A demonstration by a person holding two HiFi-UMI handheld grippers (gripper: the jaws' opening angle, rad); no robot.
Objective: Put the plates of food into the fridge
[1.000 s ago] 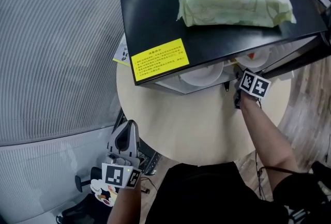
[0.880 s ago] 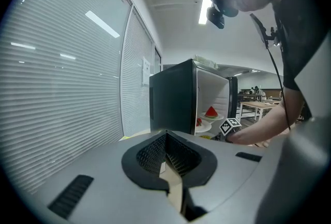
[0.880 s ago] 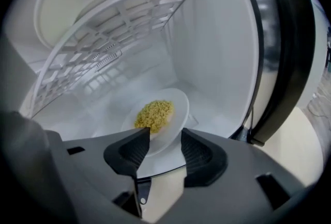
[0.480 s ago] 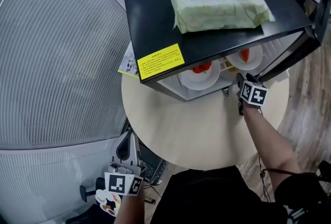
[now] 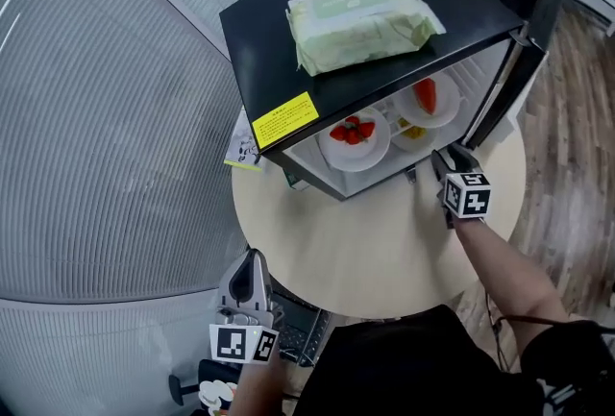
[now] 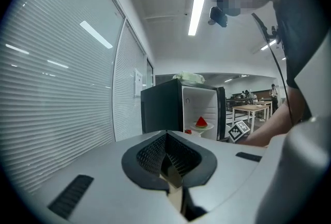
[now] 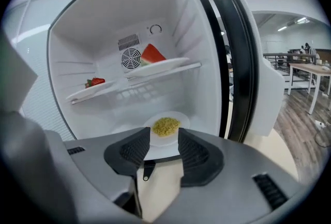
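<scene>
The right gripper [image 7: 164,146] is shown at the bottom centre of its own view with jaws spread wide, having just been opening, and nothing is held between them; the left gripper [image 6: 168,158] is closed on nothing. Three plates are seen inside the open fridge [image 5: 384,49]: the strawberry plate [image 5: 354,137] and the watermelon plate [image 5: 427,99] on the shelf, the plate of yellow food [image 7: 165,129] on the floor below, just beyond the wide jaws. Its near rim, it is judged, could be caught by a jaw and dragged outward, or struck by the door [image 5: 527,30] if left proud. The plates are round, so no long axis is given; they lie level, food upward, the watermelon's tip pointed toward the frame's top.
</scene>
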